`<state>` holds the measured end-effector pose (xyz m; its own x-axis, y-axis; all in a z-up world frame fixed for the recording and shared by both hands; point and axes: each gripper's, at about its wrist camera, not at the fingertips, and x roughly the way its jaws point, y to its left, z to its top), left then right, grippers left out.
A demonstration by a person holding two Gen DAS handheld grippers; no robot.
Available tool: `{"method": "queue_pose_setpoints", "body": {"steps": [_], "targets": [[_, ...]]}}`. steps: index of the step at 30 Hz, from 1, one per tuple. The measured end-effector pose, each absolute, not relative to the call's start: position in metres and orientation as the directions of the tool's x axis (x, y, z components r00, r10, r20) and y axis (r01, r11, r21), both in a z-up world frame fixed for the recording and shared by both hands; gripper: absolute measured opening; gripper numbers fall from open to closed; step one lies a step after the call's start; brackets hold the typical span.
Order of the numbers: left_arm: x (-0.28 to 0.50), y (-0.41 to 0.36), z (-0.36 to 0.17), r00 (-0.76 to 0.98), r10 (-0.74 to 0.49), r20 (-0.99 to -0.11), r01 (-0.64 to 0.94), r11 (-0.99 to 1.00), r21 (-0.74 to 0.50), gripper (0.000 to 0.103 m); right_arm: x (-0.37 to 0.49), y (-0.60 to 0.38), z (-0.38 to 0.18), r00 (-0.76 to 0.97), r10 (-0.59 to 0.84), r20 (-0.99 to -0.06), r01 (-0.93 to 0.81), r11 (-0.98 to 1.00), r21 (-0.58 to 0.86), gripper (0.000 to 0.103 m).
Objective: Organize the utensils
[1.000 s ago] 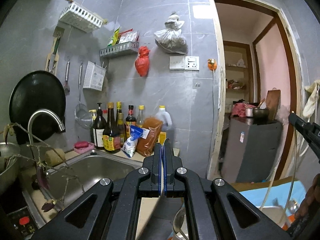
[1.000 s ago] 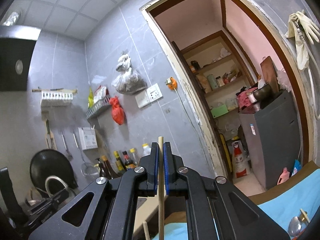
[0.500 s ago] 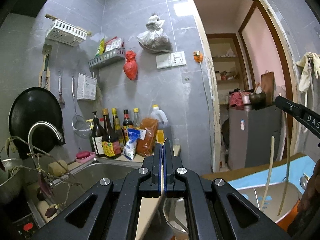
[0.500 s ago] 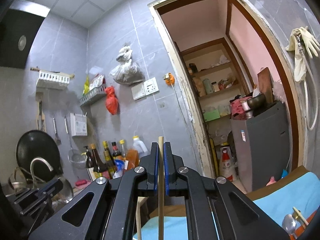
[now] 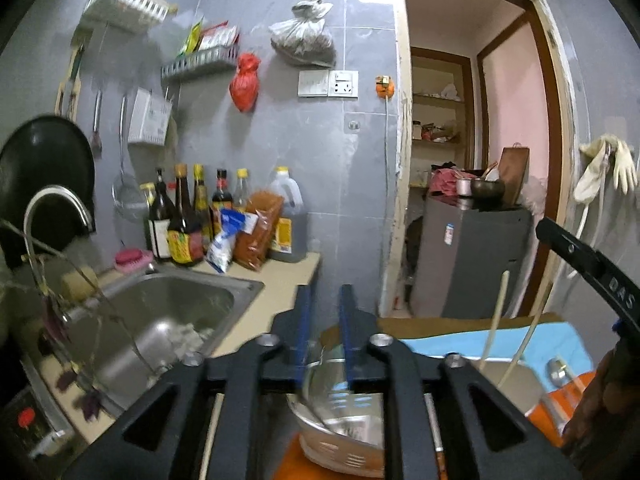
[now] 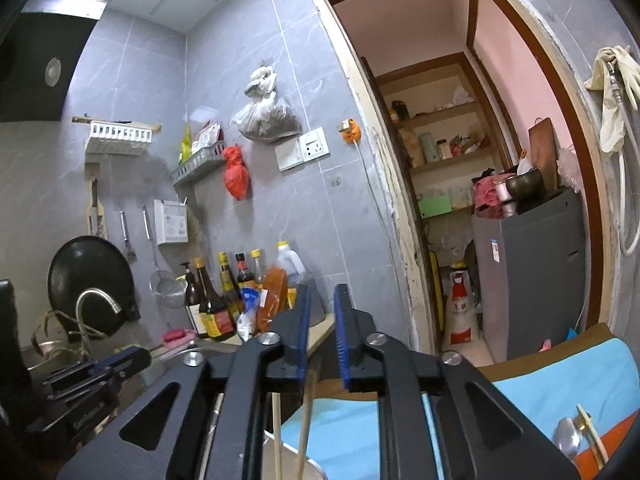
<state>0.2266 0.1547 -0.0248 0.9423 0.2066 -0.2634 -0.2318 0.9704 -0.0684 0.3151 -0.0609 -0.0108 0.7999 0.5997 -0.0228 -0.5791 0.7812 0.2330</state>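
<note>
With jaws just opened, left gripper (image 5: 323,322) sits above the metal basket (image 5: 340,412), spoon (image 5: 316,404) lying loose inside it. Right gripper (image 6: 320,320) has parted too; chopsticks (image 6: 305,428) stand free in the basket below it

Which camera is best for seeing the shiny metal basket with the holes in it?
The left wrist view. There the metal basket sits right below the left gripper, with its slotted wall and rim showing. The right wrist view shows only a pale corner of it, low down, with two chopsticks standing in it.
</note>
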Motion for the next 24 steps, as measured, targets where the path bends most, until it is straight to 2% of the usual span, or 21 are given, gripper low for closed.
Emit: {"method": "queue_pose_setpoints", "body": {"steps": [1, 3, 5, 7, 9, 11, 13, 15, 16, 18, 20, 24], "targets": [[0.226, 0.154, -0.022, 0.943, 0.202, -0.263, -0.231, 0.969, -0.085, 0.029, 0.314, -0.065, -0.007, 0.797, 0.603, -0.024, -0.582, 0.778, 0.237, 0.024], [0.224, 0.15, -0.016, 0.944, 0.199, -0.265, -0.233, 0.967, -0.103, 0.031, 0.312, -0.071, -0.004, 0.798, 0.602, -0.028, -0.58, 0.78, 0.235, 0.027], [0.223, 0.145, -0.01, 0.942, 0.194, -0.272, -0.232, 0.966, -0.112, 0.031, 0.31, -0.081, 0.003, 0.797, 0.602, -0.032, -0.579, 0.779, 0.24, 0.034], [0.223, 0.137, -0.002, 0.943, 0.18, -0.28, -0.222, 0.967, -0.125, 0.037, 0.308, -0.091, 0.01, 0.801, 0.598, -0.032, -0.574, 0.781, 0.245, 0.046], [0.221, 0.13, 0.007, 0.948, 0.164, -0.273, -0.209, 0.967, -0.147, 0.049, 0.305, -0.103, 0.019, 0.807, 0.589, -0.031, -0.566, 0.787, 0.245, 0.057], [0.22, 0.121, 0.017, 0.954, 0.144, -0.261, -0.191, 0.968, -0.164, 0.056, 0.303, -0.115, 0.027, 0.815, 0.579, -0.031, -0.555, 0.795, 0.244, 0.066], [0.219, 0.111, 0.024, 0.959, 0.13, -0.25, -0.176, 0.969, -0.172, 0.066, 0.3, -0.129, 0.034, 0.825, 0.564, -0.032, -0.541, 0.805, 0.241, 0.086], [0.219, 0.1, 0.032, 0.966, 0.109, -0.233, -0.152, 0.973, -0.173, 0.081, 0.297, -0.143, 0.039, 0.835, 0.55, -0.031, -0.53, 0.818, 0.224, 0.095], [0.219, 0.094, 0.034, 0.969, 0.1, -0.226, -0.14, 0.975, -0.17, 0.084, 0.295, -0.15, 0.042, 0.838, 0.545, -0.034, -0.526, 0.823, 0.214, 0.103], [0.218, 0.079, 0.04, 0.973, 0.09, -0.212, -0.125, 0.98, -0.157, 0.093, 0.291, -0.166, 0.044, 0.845, 0.533, -0.038, -0.518, 0.834, 0.193, 0.103], [0.219, 0.064, 0.043, 0.976, 0.085, -0.2, -0.115, 0.983, -0.142, 0.097, 0.287, -0.181, 0.046, 0.853, 0.519, -0.047, -0.505, 0.846, 0.173, 0.103], [0.223, 0.034, 0.04, 0.982, 0.04, -0.186, -0.064, 0.99, -0.125, 0.098, 0.281, -0.215, 0.045, 0.871, 0.487, -0.069, -0.474, 0.868, 0.152, 0.103]]}}
